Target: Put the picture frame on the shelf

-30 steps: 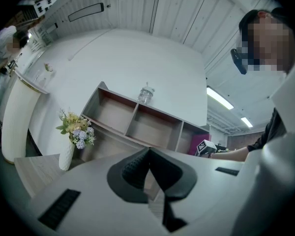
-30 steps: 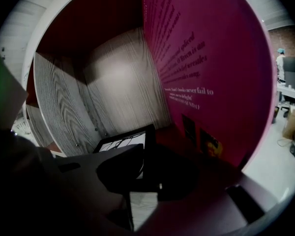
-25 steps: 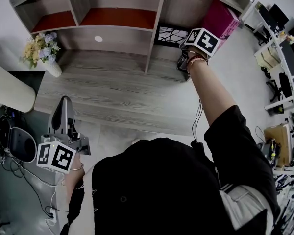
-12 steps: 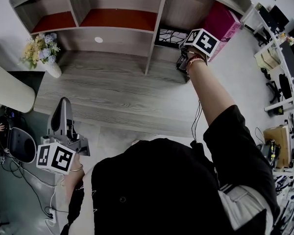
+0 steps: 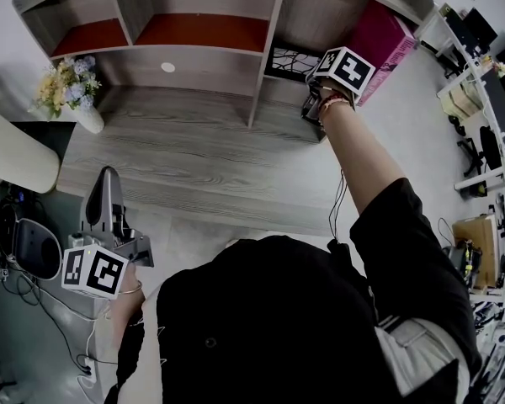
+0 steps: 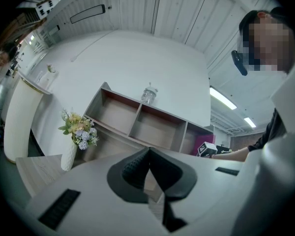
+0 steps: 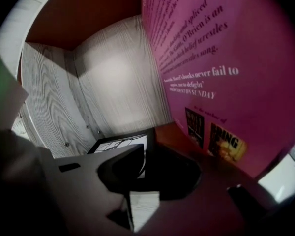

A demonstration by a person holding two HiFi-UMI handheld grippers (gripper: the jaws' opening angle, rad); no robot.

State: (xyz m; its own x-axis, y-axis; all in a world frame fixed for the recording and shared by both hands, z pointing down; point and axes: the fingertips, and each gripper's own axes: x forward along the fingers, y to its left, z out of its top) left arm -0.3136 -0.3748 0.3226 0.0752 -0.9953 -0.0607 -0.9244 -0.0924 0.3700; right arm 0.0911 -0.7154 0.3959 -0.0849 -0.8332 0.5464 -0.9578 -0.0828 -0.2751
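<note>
Over the desk, head view:
- shelf (image 5: 265, 49): stands on the desk (image 5: 194, 158); lower right bay holds the picture frame (image 5: 291, 60) and a magenta book (image 5: 379, 36), which sticks out at the bay's right end
- right gripper (image 5: 311, 91): reaches into that bay, just right of the frame; its marker cube (image 5: 345, 68) covers my jaws in this view
- left gripper (image 5: 109, 200): held low, off the desk's front left edge
- vase of flowers (image 5: 71, 87): on the desk, left of the shelf

Left gripper view:
- left gripper (image 6: 148, 156): jaws pressed together at the tips, nothing between them
- shelf (image 6: 137, 119): well ahead, with a glass jar (image 6: 148, 93) on top; vase of flowers (image 6: 73, 141) beside it
- frame: not visible from here

Right gripper view:
- right gripper (image 7: 137, 166): jaws pinching the frame's right edge
- picture frame (image 7: 123, 144): black rim with white line art, lower part hidden behind my left jaw; it sits deep in the bay
- magenta book (image 7: 226, 82): fills the right side, close to my right jaw; its small print is hard to read
- shelf (image 7: 118, 77): wood-grain back and left wall
</note>
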